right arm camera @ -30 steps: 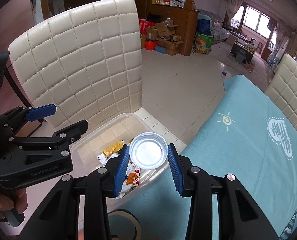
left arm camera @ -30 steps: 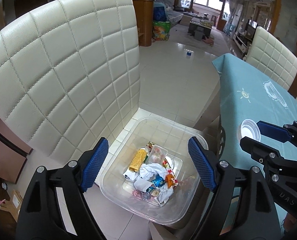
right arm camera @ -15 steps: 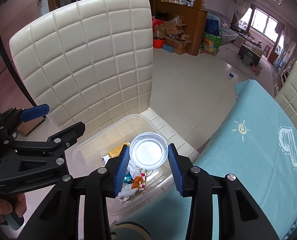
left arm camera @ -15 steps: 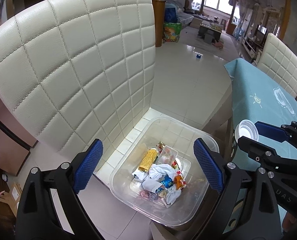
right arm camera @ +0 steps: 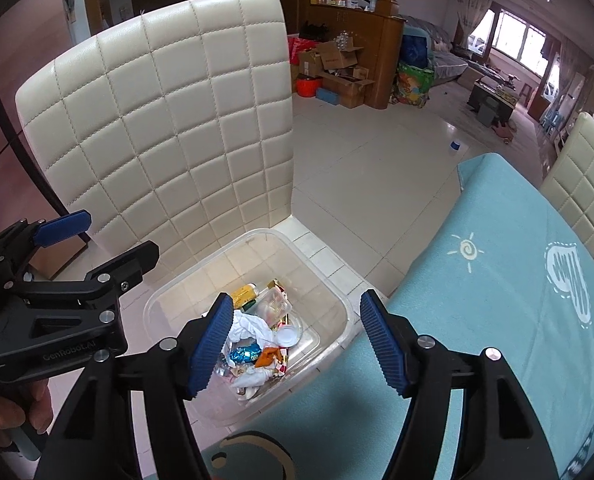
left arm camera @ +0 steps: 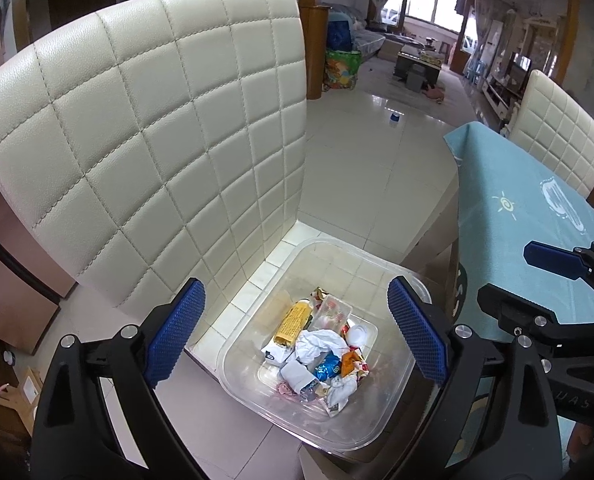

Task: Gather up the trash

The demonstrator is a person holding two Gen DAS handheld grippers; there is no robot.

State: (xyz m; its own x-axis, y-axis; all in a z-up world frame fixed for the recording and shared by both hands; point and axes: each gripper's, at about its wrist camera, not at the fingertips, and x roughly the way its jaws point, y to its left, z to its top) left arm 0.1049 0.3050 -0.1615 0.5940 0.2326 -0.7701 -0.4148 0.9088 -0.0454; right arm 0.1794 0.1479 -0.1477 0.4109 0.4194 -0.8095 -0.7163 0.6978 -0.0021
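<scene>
**Trash sits in the clear bin while both our grippers hang open above it**

Trash lies piled at the bottom of the clear plastic bin, which rests on the seat of a cream quilted chair pushed up beside the table. We can pick out a yellow-labelled packet, crumpled white tissue, a shiny blue wrapper, an orange scrap and a small round clear lid lying flat on top of the heap, toward the table side.

Our right gripper hangs over the bin's near corner, at the edge of the teal tablecloth. Its jaws have just been opening, and nothing is between the blue pads now; they frame the pile below without touching it.

Our left gripper is spread wide above the bin, with nothing between its pads. In the right wrist view we see its black frame to the left, a hand wrapped round its handle.

Beyond the chair the pale tiled floor runs back to a living area with a window. A second cream chair stands at the far side of the table.
</scene>
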